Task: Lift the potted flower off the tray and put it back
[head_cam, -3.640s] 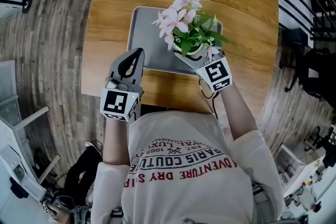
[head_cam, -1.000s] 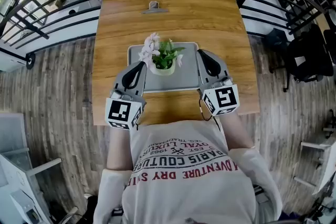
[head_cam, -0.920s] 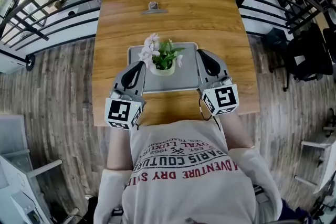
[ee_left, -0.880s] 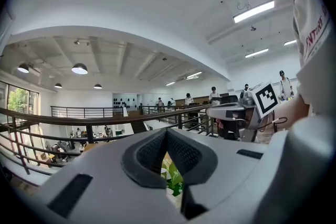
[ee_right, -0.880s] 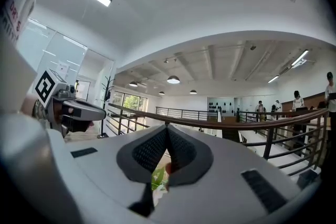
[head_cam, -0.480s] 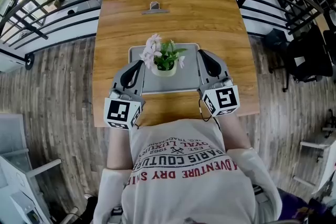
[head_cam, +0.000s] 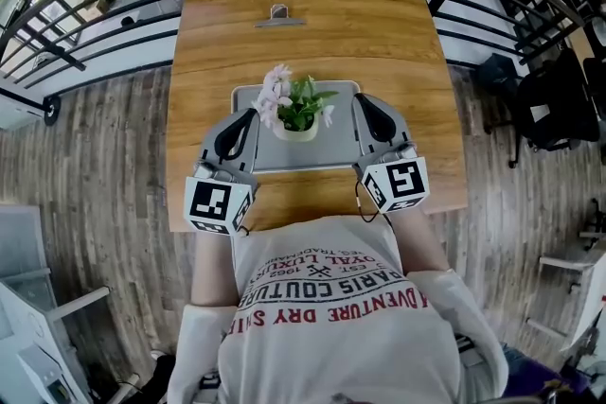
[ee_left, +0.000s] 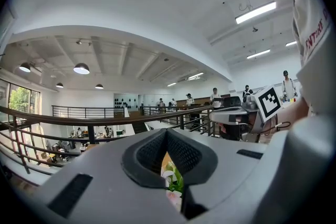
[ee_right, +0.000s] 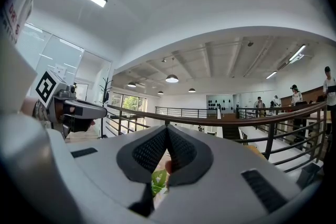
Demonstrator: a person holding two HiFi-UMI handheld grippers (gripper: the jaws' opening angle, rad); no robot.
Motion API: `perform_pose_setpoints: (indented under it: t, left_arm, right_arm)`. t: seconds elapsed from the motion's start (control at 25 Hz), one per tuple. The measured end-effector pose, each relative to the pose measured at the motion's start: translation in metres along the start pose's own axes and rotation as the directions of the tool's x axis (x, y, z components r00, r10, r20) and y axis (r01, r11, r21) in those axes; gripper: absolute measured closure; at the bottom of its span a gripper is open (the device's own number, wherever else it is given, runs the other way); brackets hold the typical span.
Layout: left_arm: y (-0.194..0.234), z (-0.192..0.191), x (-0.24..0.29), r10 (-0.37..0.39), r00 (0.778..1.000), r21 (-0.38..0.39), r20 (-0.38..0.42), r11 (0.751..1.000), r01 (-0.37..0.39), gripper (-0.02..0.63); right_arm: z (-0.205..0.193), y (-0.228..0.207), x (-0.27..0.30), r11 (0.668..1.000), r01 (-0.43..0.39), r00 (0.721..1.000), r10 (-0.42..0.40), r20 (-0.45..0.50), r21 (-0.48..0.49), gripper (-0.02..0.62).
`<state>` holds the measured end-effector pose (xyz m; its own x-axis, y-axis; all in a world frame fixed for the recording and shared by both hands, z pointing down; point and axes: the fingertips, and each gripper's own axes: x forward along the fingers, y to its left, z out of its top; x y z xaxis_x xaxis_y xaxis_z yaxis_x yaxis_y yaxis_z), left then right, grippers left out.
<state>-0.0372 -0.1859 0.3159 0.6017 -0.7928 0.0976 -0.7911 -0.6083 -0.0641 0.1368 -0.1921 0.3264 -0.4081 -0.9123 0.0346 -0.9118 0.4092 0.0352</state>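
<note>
The potted flower (head_cam: pixel 295 114) stood upright in its white pot on the grey tray (head_cam: pixel 331 154), toward the tray's far edge and slightly left of its middle. The tray lay on the wooden table (head_cam: pixel 303 43), near the table's near edge. A small metal clip (head_cam: pixel 277 15) lay at the far end of the table, well apart from the tray.

The left gripper (head_cam: pixel 250 114) hung over the tray's left edge, its jaws closed tip to tip with nothing held. In the left gripper view pink blossoms showed beyond the pads' lower gap.

The right gripper (head_cam: pixel 361 100) hung over the tray's right edge, its jaws likewise pressed together and empty. The plant stood between the two grippers, touched by neither.
</note>
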Motion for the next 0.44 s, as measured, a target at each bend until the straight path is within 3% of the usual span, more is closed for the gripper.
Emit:
perform_pose_setpoints:
  t: [0.44]
  left_arm:
    - [0.0031, -0.0006, 0.001, -0.004, 1.0, 0.005, 0.0, 1.0, 0.004, 0.594]
  right_arm:
    - [-0.0033, -0.0021, 0.0041, 1.0, 0.013, 1.0, -0.012, -0.015, 0.005, 0.569]
